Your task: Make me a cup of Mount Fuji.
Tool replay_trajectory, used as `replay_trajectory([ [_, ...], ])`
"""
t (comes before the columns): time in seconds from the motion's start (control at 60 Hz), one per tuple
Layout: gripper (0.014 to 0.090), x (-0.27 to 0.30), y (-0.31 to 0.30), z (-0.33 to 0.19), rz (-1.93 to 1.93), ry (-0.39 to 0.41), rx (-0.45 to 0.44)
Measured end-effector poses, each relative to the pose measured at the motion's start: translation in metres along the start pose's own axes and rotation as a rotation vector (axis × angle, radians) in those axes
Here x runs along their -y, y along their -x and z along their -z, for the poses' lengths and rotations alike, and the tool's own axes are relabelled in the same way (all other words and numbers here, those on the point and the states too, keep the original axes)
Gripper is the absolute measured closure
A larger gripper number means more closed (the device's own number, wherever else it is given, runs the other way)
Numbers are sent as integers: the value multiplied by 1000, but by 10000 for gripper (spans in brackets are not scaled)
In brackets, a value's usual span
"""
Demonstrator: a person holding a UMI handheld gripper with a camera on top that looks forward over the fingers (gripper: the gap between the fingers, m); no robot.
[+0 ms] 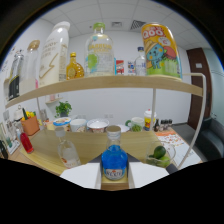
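A small bottle of blue liquid with a pale cap stands upright between my gripper's two white fingers. Both fingers lie against its sides, so the gripper is shut on it. The bottle's base sits low over the near part of the wooden counter; I cannot tell whether it touches the wood. Left of the fingers, a small clear bottle stands on the counter. To the right is a clear glass holding green limes.
Several bowls and cups line the back of the counter, with a pen holder and a red object to the left. A wooden shelf overhead carries tall bottles and a large yellow can.
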Motion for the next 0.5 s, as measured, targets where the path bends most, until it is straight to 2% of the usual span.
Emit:
replay_trajectory([
  [0.2,685,9,3,47,-38,-41,18],
  [0.367,687,-51,11,75,-118,53,19],
  [0.5,687,-101,19,77,-86,134,1],
])
